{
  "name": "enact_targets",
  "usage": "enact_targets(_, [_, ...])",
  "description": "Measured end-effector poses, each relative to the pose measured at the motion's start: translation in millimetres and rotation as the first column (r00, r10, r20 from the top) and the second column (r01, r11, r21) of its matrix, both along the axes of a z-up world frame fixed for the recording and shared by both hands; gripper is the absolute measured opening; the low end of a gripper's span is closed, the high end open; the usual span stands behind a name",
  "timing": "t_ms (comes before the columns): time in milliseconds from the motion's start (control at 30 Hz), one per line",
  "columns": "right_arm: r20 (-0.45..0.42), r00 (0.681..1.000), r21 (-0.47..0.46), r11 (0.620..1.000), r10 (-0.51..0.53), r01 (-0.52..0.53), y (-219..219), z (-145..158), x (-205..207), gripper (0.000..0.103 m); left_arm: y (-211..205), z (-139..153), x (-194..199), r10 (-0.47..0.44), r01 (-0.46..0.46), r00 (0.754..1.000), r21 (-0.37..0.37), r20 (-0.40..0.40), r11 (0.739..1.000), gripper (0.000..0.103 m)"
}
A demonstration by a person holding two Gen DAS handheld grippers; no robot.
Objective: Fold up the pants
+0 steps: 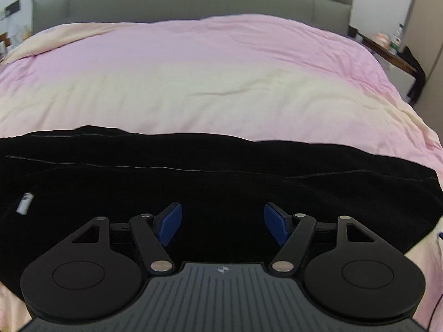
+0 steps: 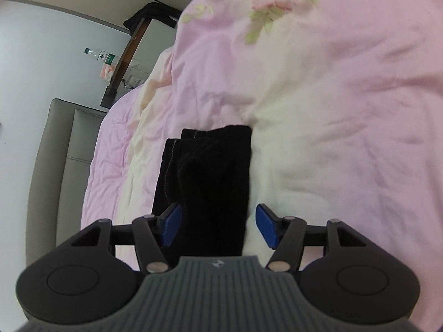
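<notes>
Pants point(image 1: 210, 166) lie on the near part of the bed's pink cover point(image 1: 193, 77), a black band stretched left to right across the left wrist view, so their long axis runs crosswise to the left gripper point(image 1: 223, 222). That gripper hangs over the middle of the cloth with its blue pads spread wide and nothing between them. The right gripper point(image 2: 218, 225) looks along the band from one end: there the pants point(image 2: 205, 171) run straight away from it, and the cloth passes between its pads, which stand apart without pressing on it. Judging from this, the right hand is better placed to take an end, the left to take the middle. The pants look already doubled, leg on leg, with pale stitching along one seam and a small white tag point(image 1: 24, 203) near the left end.
</notes>
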State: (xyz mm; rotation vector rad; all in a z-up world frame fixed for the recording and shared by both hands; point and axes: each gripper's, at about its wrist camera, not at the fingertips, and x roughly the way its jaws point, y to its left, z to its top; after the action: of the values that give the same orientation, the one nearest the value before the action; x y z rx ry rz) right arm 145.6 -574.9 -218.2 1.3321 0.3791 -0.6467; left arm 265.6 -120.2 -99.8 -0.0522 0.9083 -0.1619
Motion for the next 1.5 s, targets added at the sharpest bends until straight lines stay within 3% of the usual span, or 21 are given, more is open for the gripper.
enact_targets(100, [0.056, 0.998, 0.029, 1.0, -0.006, 0.004, -3, -5, 6, 0.06, -61, -4, 9, -0.088, 0.088, 0.993, 0.001, -0.074, 0.996, 0.08])
enact_targets(233, [0.082, 0.997, 0.043, 0.999, -0.01, 0.006, -8, -12, 22, 0.069, -118, -10, 7, -0.158, 0.142, 0.974, -0.102, -0.161, 0.985, 0.08])
enact_targets(333, [0.048, 0.998, 0.06, 0.998, -0.028, 0.025, -16, -28, 26, 0.067, -149, -14, -1, -0.204, 0.197, 0.965, -0.061, -0.163, 0.979, 0.08])
enact_targets(467, [0.127, 0.991, 0.092, 0.995, -0.042, 0.031, -30, -49, 27, 0.062, -167, -27, 2, -0.207, 0.208, 0.956, -0.017, -0.206, 0.978, 0.08])
enact_targets(600, [0.156, 0.988, 0.032, 0.999, 0.004, -0.009, -34, -50, 38, 0.058, -163, -37, 10, -0.161, 0.164, 0.959, -0.007, -0.232, 0.986, 0.08])
enact_targets(667, [0.142, 0.989, 0.002, 0.999, 0.038, -0.039, -35, -50, 41, 0.022, -162, -38, 10, -0.14, 0.147, 0.965, 0.014, -0.222, 0.989, 0.08])
enact_targets(867, [0.131, 0.989, -0.062, 0.996, 0.064, -0.057, -35, -43, 45, 0.019, -134, -39, 6, -0.056, 0.058, 0.98, 0.005, -0.19, 0.998, 0.079])
enact_targets(1067, [0.138, 0.986, -0.141, 0.988, 0.088, -0.068, -29, -20, 44, 0.018, -82, -51, 5, 0.063, -0.076, 0.974, -0.048, -0.219, 0.996, 0.074])
enact_targets(1200, [0.132, 0.986, -0.217, 0.973, 0.105, -0.075, -20, 1, 44, 0.018, -35, -54, -1, 0.103, -0.154, 0.95, -0.157, -0.295, 0.976, 0.074])
enact_targets(1233, [0.119, 0.985, -0.268, 0.959, 0.125, -0.089, -14, 9, 46, 0.018, -23, -52, -5, 0.109, -0.171, 0.946, -0.187, -0.304, 0.967, 0.072])
enact_targets(1300, [0.075, 0.975, -0.448, 0.88, 0.211, -0.156, 9, 37, 53, 0.018, 0, -44, -20, 0.117, -0.184, 0.951, -0.22, -0.286, 0.958, 0.072])
enact_targets(1400, [-0.008, 0.936, -0.693, 0.673, 0.352, -0.259, 60, 77, 66, 0.018, 33, -34, -44, 0.139, -0.201, 0.956, -0.232, -0.257, 0.952, 0.072])
enact_targets(1500, [-0.104, 0.869, -0.827, 0.443, 0.485, -0.346, 118, 100, 79, 0.018, 72, -26, -70, 0.172, -0.227, 0.958, -0.243, -0.228, 0.943, 0.072])
